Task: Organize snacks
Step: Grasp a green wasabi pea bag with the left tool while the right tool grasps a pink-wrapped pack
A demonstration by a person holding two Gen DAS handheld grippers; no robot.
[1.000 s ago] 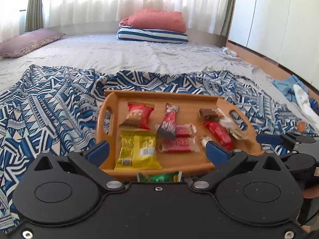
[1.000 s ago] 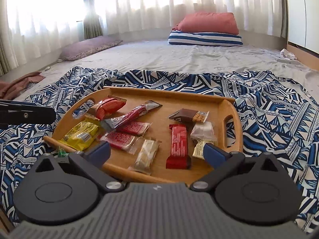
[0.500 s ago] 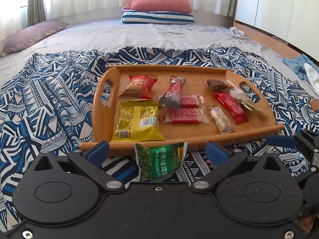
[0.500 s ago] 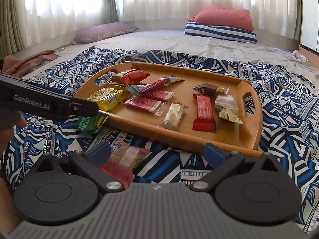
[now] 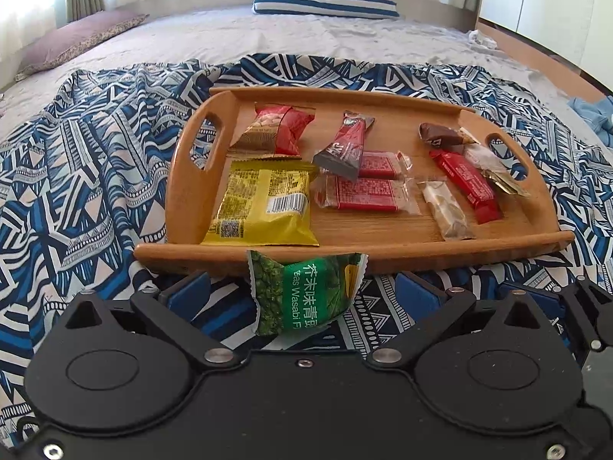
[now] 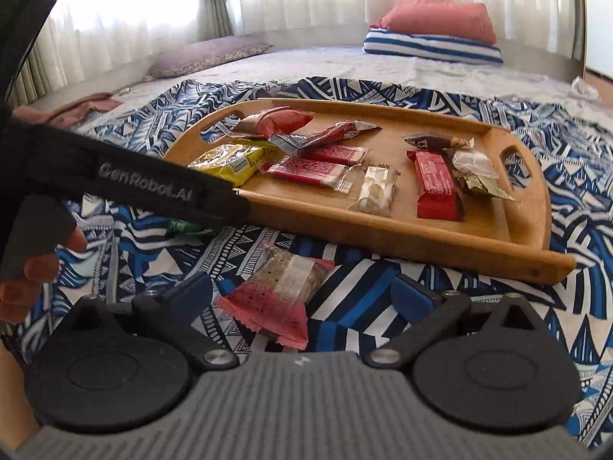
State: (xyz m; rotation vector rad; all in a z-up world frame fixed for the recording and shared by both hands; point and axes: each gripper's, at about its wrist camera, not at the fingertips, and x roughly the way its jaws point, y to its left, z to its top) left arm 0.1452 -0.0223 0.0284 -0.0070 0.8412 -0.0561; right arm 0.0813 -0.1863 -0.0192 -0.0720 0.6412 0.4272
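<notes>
Since a second ago both grippers have pulled back and tilted down from over the tray, so two loose packets on the blanket now show in front of them. Left gripper (image 5: 302, 291) is wide open, gripping nothing, with the green wasabi pea packet (image 5: 306, 293) lying between its fingers, just short of the tray's near rim. Right gripper (image 6: 302, 291) is also wide open and empty, straddling a pink-and-clear snack bar (image 6: 277, 299) on the blue patterned blanket (image 6: 383, 287). Beyond them the wooden tray (image 5: 367, 255) already holds most snacks: yellow bag (image 5: 264, 207), red peanut bag (image 5: 277, 134), dark red stick (image 5: 343, 145), two red-label clear bars (image 5: 364, 189), nougat bar (image 5: 446, 211), red bar (image 5: 469, 186), chocolate piece (image 5: 438, 136). Judging from this, the task is nearly done; two packets are left to go in.
</notes>
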